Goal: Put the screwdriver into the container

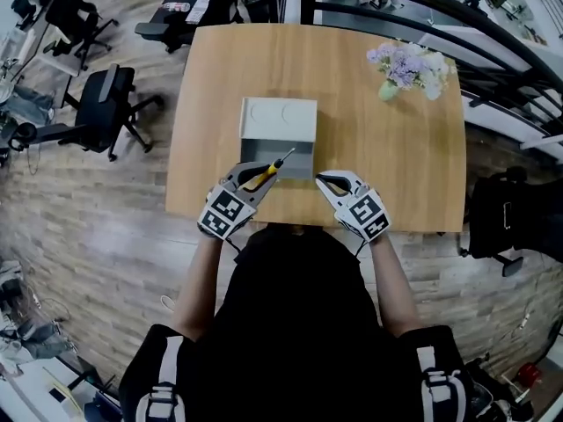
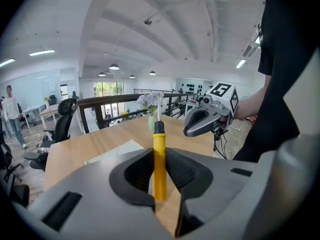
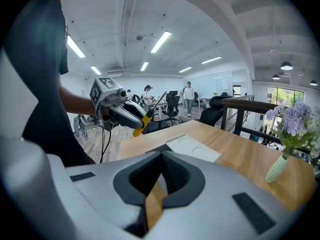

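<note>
- Fingers (image 2: 187,171) of the left gripper (image 1: 255,172) are clamped on the yellow handle of the screwdriver (image 2: 159,161). The right gripper (image 3: 160,156) has its fingertips together with nothing between them, and only tabletop shows through the slit behind them.
- Biggest thing in front of me is the wooden table (image 1: 396,165). The person in a black top stands at its near edge with both grippers raised just above it, side by side and apart.
- Black office chairs (image 1: 101,104) stand on the plank floor off to the person's left, well apart from the table.
- On the table, straight ahead of the grippers, sits the pale grey container (image 1: 297,158). It is open, and a flat panel with two round marks lies on its far side.
- At the far right corner of the table stands a small green vase of lilac and white flowers (image 1: 406,67).
- Smallest is the screwdriver, held in the air by the left gripper. Its shaft slants forward and to the person's right. From above, the metal tip reaches over the container's near side, but it isn't resting inside.
</note>
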Demonstrator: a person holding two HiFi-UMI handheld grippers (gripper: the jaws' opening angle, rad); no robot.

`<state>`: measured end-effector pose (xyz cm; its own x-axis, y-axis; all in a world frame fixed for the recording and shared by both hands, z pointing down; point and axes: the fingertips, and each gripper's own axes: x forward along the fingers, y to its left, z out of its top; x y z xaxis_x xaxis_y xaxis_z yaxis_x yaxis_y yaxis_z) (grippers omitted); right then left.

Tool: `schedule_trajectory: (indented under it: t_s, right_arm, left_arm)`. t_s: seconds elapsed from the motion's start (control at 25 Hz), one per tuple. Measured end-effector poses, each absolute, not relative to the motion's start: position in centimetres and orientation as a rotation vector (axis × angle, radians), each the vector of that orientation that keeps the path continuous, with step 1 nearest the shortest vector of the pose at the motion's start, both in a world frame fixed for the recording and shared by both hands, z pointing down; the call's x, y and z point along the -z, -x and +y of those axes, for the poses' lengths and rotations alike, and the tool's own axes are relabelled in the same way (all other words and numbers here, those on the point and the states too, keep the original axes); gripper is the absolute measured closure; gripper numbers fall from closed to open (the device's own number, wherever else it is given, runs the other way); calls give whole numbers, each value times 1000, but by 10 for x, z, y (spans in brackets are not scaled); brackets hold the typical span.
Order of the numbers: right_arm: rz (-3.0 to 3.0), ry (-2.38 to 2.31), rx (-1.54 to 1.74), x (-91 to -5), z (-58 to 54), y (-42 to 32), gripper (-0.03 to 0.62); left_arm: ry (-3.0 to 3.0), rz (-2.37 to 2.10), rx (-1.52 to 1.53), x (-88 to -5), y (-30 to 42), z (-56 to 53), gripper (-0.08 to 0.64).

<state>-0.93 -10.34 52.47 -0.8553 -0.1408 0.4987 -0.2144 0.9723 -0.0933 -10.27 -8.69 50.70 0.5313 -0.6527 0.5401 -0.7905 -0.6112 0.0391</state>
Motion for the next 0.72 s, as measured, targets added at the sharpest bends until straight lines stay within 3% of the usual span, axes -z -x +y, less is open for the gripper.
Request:
schedule_trajectory:
  t_s: [0.72]
  right_arm:
    - [-2659, -80, -157, -523, -92, -20, 568]
  left_arm:
    - [-2354, -1417, -654, -502, 73, -53, 476]
